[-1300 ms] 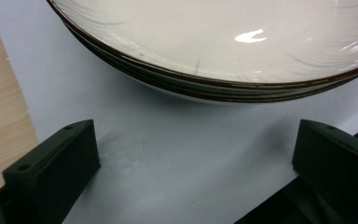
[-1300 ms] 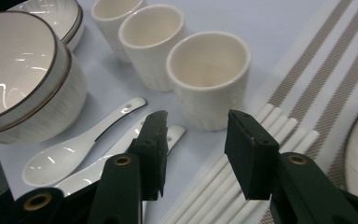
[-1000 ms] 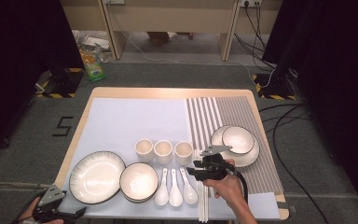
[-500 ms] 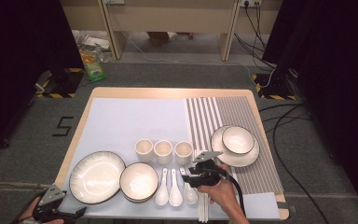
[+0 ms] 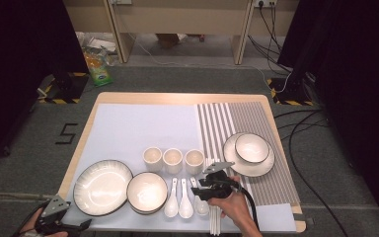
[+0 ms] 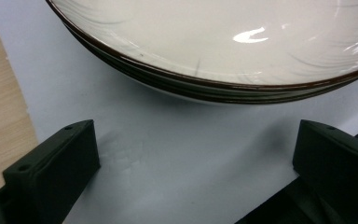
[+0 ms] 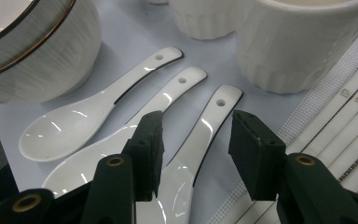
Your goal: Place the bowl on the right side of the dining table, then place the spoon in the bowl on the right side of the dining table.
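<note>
- I see 3 spoons (image 5: 185,197) just before the 3 cups (image 5: 173,160).
- Left of the spoons: bowl (image 5: 147,191), then plate (image 5: 102,186).
- Right of them: chopsticks (image 5: 214,219).

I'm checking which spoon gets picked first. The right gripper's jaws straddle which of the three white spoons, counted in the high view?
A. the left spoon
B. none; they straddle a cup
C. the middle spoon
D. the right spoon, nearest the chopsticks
D: in the right gripper view the right gripper has its jaws either side of the handle of the right spoon, the one beside the chopsticks, not yet pressing on it.
</note>
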Demonstrator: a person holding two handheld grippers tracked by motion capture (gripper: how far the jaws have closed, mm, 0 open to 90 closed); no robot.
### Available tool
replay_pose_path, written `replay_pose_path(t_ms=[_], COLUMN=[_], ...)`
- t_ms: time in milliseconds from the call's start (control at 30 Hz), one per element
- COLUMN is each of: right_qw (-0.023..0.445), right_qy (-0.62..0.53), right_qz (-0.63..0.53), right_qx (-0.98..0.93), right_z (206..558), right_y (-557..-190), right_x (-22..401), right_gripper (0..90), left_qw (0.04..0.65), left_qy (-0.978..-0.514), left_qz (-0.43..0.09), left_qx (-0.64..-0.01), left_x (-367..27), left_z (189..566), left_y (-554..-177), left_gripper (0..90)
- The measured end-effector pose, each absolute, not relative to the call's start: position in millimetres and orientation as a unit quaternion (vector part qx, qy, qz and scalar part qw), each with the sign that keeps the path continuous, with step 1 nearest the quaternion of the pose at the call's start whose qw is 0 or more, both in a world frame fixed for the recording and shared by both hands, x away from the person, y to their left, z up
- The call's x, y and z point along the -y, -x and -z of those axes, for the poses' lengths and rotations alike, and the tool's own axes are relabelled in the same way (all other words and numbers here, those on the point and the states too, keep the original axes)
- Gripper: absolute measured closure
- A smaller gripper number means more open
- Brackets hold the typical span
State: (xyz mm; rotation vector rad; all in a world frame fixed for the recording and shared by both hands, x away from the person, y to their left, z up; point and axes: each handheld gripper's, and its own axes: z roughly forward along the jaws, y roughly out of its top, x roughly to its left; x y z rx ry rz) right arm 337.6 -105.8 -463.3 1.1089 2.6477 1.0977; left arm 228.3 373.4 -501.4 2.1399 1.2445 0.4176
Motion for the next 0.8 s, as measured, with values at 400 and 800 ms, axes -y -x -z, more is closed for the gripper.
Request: replay_pose_path(t_ms=[400, 800], right_qw=[0.034, 0.019], right_qy=[-0.360, -0.373], right_qz=[-0.353, -0.348], right_qx=[-0.863, -0.860], right_z=[467.6, 470.6], right_y=[-336.4, -339.3], right_x=[104.8, 104.3], right_gripper=[54.3, 56.6], left_qw=[0.311, 0.310], left_qy=[-0.810, -0.811], left_qz=[-0.159, -0.157], left_qx=[-0.471, -0.470], left_x=[-373.3, -373.5], left_z=[501.5, 501.3], left_y=[-228.3, -228.7], left_gripper=[0.0, 0.0])
